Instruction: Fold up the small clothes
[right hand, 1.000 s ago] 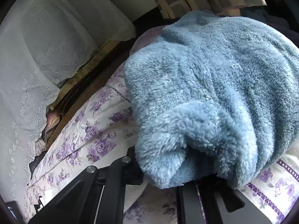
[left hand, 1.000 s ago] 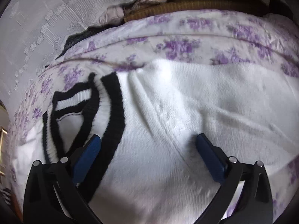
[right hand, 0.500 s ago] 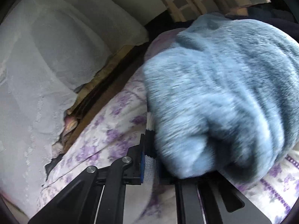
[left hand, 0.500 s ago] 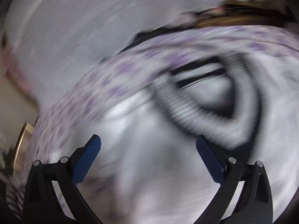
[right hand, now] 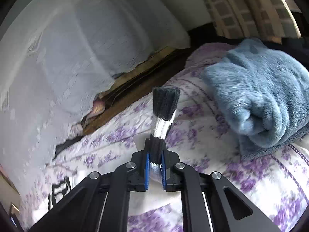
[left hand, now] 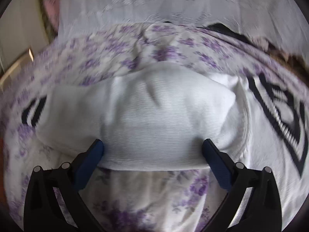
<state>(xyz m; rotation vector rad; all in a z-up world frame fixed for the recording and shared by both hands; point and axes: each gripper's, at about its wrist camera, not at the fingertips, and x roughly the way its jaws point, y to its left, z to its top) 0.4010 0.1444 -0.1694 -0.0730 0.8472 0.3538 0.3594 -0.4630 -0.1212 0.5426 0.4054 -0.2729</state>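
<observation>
A white knitted sweater [left hand: 154, 116] with black-striped trim lies on the purple-flowered bedsheet [left hand: 146, 199]. Its striped collar [left hand: 280, 112] is at the right of the left wrist view and a striped cuff [left hand: 32, 112] at the left. My left gripper [left hand: 153, 148] is open, its blue pads [left hand: 96, 150] standing either side of a folded white part of the sweater, near its front edge. In the right wrist view my right gripper [right hand: 155, 150] is shut on a black-and-white striped trim piece [right hand: 164, 112] of the sweater, which sticks up beyond the fingertips.
A folded blue fleece garment [right hand: 260, 106] lies on the bed to the right of my right gripper. A white lace cloth [right hand: 67, 58] hangs behind the bed, over a wooden frame edge [right hand: 135, 89]. Checked fabric [right hand: 231, 9] is at the top right.
My left gripper swept sideways over the sweater, so the collar went from the left of its view to the right. My right gripper rose from under the blue fleece with the striped trim in its jaws.
</observation>
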